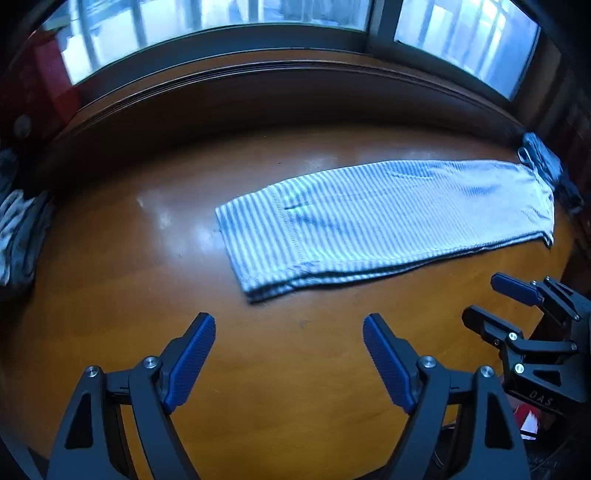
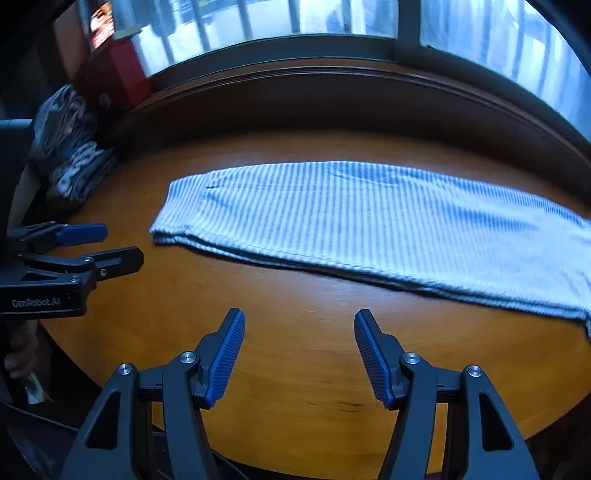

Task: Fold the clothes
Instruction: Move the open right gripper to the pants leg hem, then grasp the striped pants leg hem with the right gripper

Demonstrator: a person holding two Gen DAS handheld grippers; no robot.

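Two black grippers with blue ribbed pads hover spread and empty over the near edge of a round orange-brown wooden table (image 1: 110,229).

The left gripper (image 1: 289,325) and right gripper (image 2: 299,321) sit side by side, jaws wide apart, touching nothing. Just beyond them a blue-and-white striped garment (image 2: 369,221) lies flat, folded into a long band across the tabletop. A crumpled grey-and-white cloth pile (image 1: 18,236) rests at the table's left edge, below the window (image 1: 221,14).

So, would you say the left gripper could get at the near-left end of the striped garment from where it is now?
Probably yes. The left gripper is open and hangs over bare table just short of the striped garment, with nothing between them. The right gripper is off to the side.
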